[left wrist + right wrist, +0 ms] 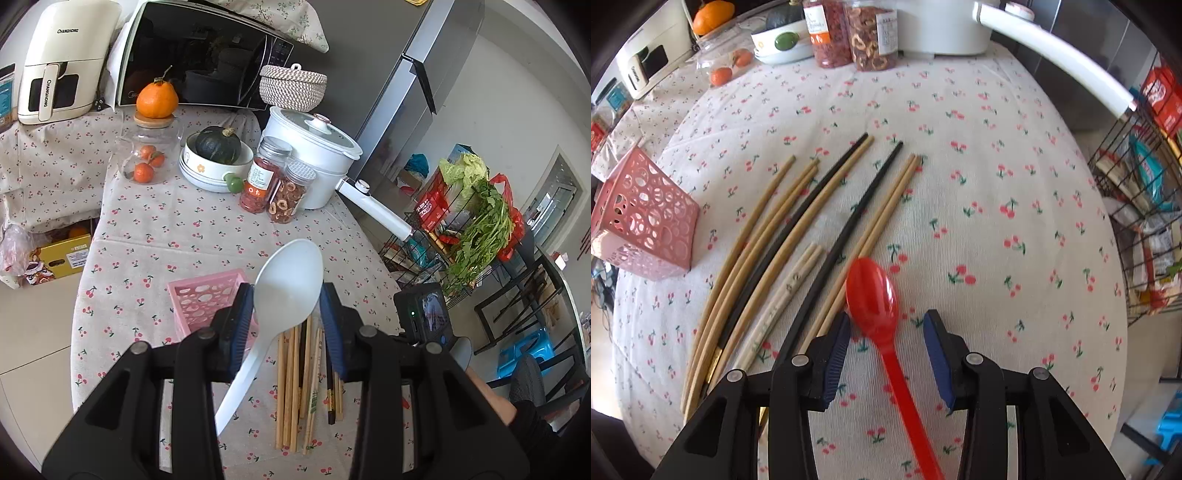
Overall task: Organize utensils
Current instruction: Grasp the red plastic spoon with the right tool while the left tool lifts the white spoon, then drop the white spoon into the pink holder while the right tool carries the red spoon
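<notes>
My left gripper is shut on a white plastic spoon, held by its bowl above the table, handle hanging down left. A pink perforated basket stands just left of it; it also shows in the right wrist view. Several bamboo and black chopsticks lie below the spoon, spread out in the right wrist view. My right gripper is open, its jaws on either side of a red plastic spoon lying on the cloth right of the chopsticks.
A cherry-print cloth covers the round table. At the back stand two snack jars, a bowl with a squash, a glass jar of oranges, a white pot with a long handle. A wire rack stands at the right.
</notes>
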The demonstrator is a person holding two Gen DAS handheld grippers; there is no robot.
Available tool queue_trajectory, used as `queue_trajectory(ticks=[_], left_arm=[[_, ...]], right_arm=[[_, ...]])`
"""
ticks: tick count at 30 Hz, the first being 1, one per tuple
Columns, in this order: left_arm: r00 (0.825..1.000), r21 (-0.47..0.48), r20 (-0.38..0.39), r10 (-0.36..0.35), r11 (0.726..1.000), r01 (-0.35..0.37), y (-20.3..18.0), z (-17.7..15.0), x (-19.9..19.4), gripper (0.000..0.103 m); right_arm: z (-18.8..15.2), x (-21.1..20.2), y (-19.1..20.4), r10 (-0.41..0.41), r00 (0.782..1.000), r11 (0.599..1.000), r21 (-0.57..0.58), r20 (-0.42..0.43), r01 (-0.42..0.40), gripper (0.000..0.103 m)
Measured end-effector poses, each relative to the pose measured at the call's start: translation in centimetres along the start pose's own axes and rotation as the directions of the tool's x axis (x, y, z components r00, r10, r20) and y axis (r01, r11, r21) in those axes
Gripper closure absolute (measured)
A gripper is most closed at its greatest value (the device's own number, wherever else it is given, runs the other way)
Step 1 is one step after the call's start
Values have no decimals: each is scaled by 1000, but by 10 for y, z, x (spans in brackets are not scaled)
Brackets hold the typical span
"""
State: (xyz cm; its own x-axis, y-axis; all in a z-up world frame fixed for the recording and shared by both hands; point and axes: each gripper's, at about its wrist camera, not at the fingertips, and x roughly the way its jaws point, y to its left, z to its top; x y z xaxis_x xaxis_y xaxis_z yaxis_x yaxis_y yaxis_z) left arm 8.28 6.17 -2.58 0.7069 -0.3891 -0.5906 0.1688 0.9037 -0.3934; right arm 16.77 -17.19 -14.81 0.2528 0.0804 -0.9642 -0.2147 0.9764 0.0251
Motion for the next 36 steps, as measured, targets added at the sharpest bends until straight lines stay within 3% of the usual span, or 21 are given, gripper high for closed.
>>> queue_trajectory(ticks=[1,7,12,18,21,25,29,34,36], left_arm=[[1000,1,6,-2,1000,2,0,0,-1,64],[993,10,116,-9,1000,8,4,10,-10,64],[954,64,299,-3,998,-17,6,27,-5,64],[933,41,361,-15,999,0,8,36,18,64],[932,30,363,-5,1000,-7,11,30,29,63],[944,8,329,32,999,-37,17,21,38,63],[958,2,280,63,998,-66,18,15,34,47],[971,-19,207,118,993,-117,17,15,16,36],[975,-25,167,144,990,-142,17,15,5,25]], right_arm=[[3,2,-1,5,1000,1000,-4,1,-5,76],[8,-2,-8,60,998,998,35,32,-61,77],[11,-38,-15,104,982,989,88,160,-119,77],[14,-57,-14,132,968,988,55,212,-147,77],[12,-61,-15,131,966,988,53,225,-146,77],[13,-67,-19,138,957,984,74,256,-162,77],[13,-80,-20,147,939,979,88,311,-183,77],[13,-104,-16,178,897,967,97,405,-235,77],[11,-115,-11,199,871,959,95,449,-268,77]])
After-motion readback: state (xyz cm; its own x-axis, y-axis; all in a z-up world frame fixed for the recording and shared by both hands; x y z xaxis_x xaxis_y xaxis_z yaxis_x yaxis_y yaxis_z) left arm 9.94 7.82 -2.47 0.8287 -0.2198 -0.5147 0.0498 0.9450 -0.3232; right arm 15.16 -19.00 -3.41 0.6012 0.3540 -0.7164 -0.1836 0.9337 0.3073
